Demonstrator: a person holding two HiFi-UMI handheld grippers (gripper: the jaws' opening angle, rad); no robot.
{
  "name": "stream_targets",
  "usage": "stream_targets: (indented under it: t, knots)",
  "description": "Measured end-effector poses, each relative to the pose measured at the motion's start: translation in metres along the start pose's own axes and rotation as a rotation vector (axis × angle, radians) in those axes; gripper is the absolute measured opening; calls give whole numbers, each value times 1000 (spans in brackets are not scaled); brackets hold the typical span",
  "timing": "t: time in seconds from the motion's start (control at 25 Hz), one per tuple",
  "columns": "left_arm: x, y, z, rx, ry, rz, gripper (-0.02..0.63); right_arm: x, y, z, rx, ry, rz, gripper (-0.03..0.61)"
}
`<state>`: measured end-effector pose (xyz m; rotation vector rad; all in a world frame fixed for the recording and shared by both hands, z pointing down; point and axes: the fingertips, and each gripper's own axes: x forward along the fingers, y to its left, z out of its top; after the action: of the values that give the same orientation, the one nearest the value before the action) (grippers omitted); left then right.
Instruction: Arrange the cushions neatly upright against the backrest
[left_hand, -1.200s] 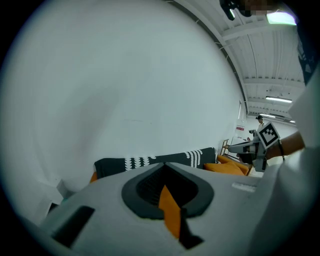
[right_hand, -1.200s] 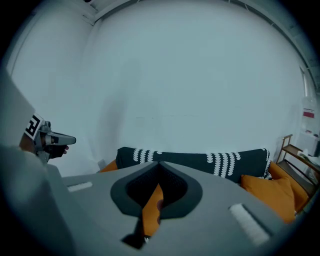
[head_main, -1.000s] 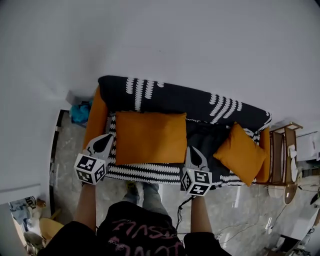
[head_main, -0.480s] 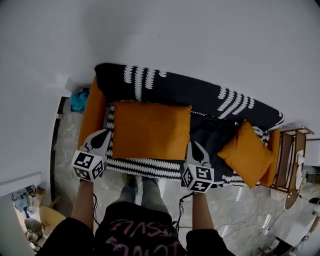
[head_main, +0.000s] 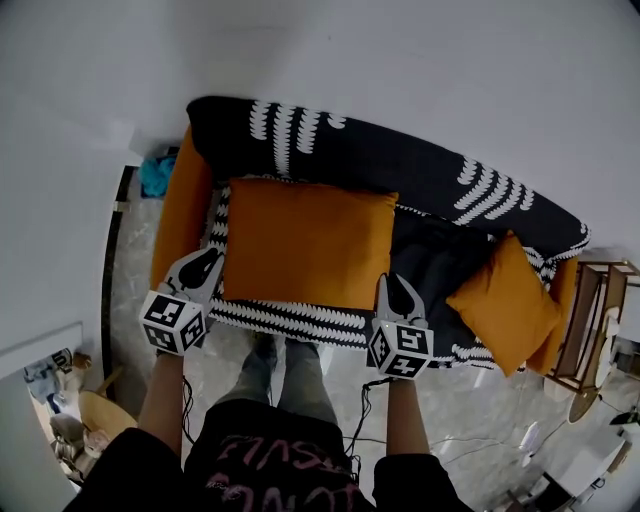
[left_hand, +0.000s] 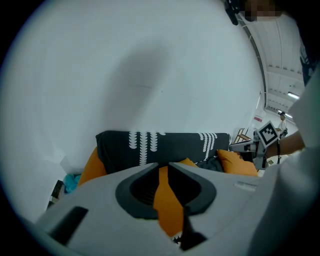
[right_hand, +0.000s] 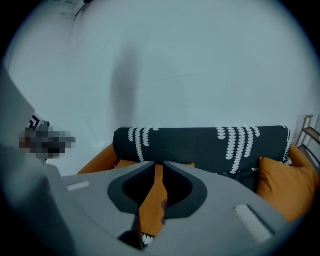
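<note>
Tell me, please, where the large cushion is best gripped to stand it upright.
Pinch the large cushion at its two near corners, coming from the front of the sofa. It seems to lie flat on the seat with its long near edge free, so lifting both corners should tip it back against the backrest.

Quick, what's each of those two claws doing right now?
Left gripper: slightly open, jaws just opening, gripping nothing; large orange cushion shows through the gap.
Right gripper: slightly open, just opening, gripping nothing; same cushion beyond.
</note>
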<state>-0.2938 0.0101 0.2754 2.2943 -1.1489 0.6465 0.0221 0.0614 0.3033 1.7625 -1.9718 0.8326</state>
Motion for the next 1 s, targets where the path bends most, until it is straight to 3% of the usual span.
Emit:
stream_targets:
  t: [0.32,0.48,0.76,1.0]
  knots:
    - [25,18,-40,-57,66,16,111,29,-7,-36,4,76,33,128]
    - [44,30,-66,-110,97,17,154,48,-15,-54,-4,113,39,197]
    - [71,55,-103,-201,135,44,205,79,-30,-92,65,188,46,286]
    - [103,71,-145,-209,190,49,270,110,-48,-130,86,251,38,364]
